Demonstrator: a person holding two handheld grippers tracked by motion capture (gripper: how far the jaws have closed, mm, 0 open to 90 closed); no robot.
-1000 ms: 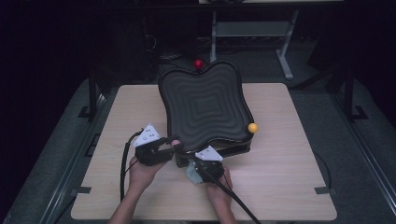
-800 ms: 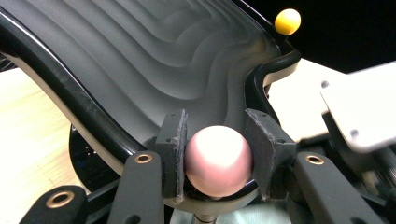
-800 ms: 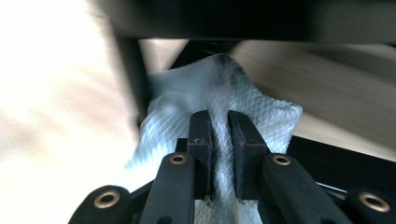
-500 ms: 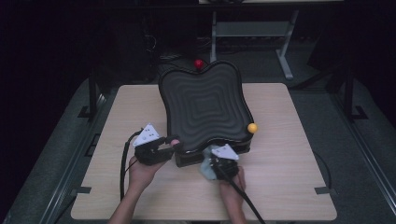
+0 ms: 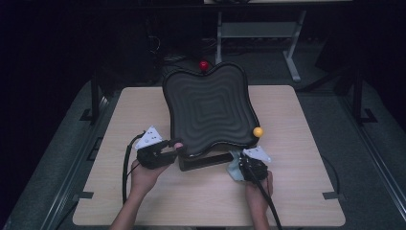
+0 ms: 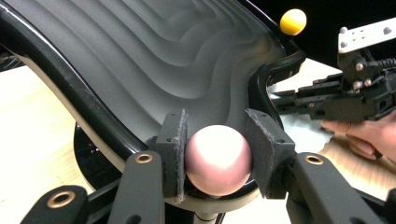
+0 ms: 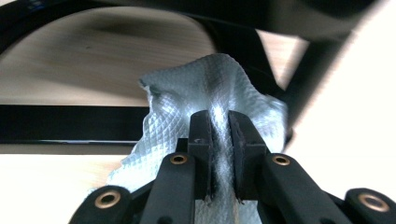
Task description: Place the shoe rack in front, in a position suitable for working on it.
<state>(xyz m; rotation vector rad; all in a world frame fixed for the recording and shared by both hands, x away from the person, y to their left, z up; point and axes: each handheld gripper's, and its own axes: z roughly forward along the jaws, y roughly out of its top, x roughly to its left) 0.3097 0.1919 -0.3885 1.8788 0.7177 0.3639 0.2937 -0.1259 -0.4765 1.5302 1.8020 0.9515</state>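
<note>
A black board [image 5: 210,108] with rippled steps stands tilted on a dark base [image 5: 206,162] on the wooden table [image 5: 297,191]. It carries a ball knob at its corners: red [image 5: 204,64] at the back, yellow [image 5: 258,132] at the right, pink [image 5: 178,145] at the front left. My left gripper [image 5: 174,146] is shut on the pink ball [image 6: 218,158], one pad on each side. At the board's front right corner, my right gripper [image 5: 239,165] is shut on a crumpled white cloth [image 7: 187,107], with the cloth [image 5: 233,170] against the board's edge.
The table's front and right parts are bare wood. Black cables trail from both grippers toward the front edge. Beyond the table lie dark floor and a metal stand [image 5: 287,52]. In the left gripper view the right gripper [image 6: 355,93] shows at the far right.
My right gripper has slid to the right along the board's front edge, carrying the white cloth. The left gripper has stayed on the pink ball.
</note>
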